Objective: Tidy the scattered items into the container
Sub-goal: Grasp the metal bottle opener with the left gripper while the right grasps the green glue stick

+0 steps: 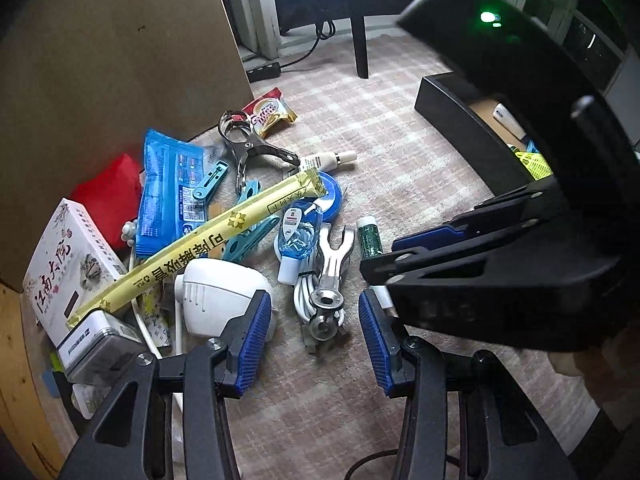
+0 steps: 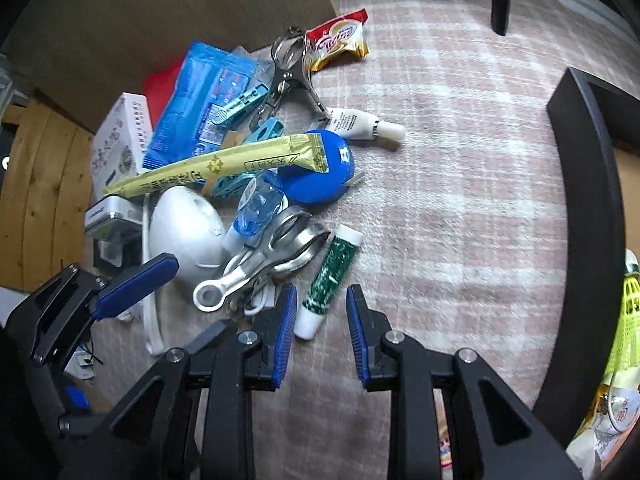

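A: Nearest the right gripper [image 2: 321, 320]: green tube [image 2: 331, 276] with a white cap, cap end lying between the fingers [image 2: 285, 322]. Fingers apart, pads clear of it, nothing gripped.

B: Left gripper [image 1: 315, 338]?

A: Also released and empty, hovering over the metal tool [image 1: 329, 280] and the coiled white cable [image 1: 303, 296] at the pile's near edge. White domed gadget [image 1: 218, 290] just beside its left finger.

B: Where's the container [image 2: 592, 216]?

A: Black box on the carpet [image 2: 440, 160], off to the right, well apart from the pile. Some items inside already, a yellow shuttlecock [image 2: 630, 300] among them.

B: How does the tube look to handle?

A: Probably light and soft-walled, squashes if clamped hard. Round, so it may roll. I'd take it across the body near the cap, where it looks stiffer.

B: Metal tool?

A: Likely heavier, rigid, slick. It sits on the cable, so grip the narrow shank and watch the cable doesn't snag.
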Motion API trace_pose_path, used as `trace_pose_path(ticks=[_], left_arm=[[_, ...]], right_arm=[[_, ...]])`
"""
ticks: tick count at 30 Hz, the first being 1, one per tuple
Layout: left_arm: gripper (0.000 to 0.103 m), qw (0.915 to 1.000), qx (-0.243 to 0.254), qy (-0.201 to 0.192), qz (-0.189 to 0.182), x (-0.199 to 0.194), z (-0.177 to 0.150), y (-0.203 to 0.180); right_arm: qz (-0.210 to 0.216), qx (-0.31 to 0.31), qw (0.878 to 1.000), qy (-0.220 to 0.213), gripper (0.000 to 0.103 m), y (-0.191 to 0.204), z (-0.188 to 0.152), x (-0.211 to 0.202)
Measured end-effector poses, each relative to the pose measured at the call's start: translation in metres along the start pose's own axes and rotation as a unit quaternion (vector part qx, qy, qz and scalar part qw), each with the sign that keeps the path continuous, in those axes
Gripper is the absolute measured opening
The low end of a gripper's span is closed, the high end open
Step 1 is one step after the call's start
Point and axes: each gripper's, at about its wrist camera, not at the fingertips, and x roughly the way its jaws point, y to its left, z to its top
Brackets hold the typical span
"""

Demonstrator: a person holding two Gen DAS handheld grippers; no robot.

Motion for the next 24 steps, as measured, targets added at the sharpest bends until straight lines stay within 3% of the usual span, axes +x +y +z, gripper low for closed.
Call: trace_pose_path(ticks=[9,11,13,19,24], left_arm=[[0.039,0.9997,0.01,0.013,-0.019,0.018,0.001,-0.001],[0.035,0.9996,0.015,0.012,-0.019,0.02,0.002,-0.004],[0.035,0.9995,0.019,0.01,-0.023,0.021,0.002,-0.006],[0.017,0.9994,0.016,0.012,-0.029,0.03,0.005,-0.01],[0.016,0.9993,0.019,0.001,-0.033,0.031,0.007,-0.016]], right_arm=[[-0.027,-0.014,1.0,0.004,0.024,0.008,0.002,0.012],[-0.041,-0.024,0.999,0.007,0.017,0.01,0.002,0.013],[-0.048,-0.03,0.998,0.012,0.016,0.01,0.001,0.014],[-0.062,-0.031,0.998,0.01,0.016,0.0,-0.003,0.009],[-0.061,-0.025,0.998,0.008,0.016,-0.007,-0.006,0.006]])
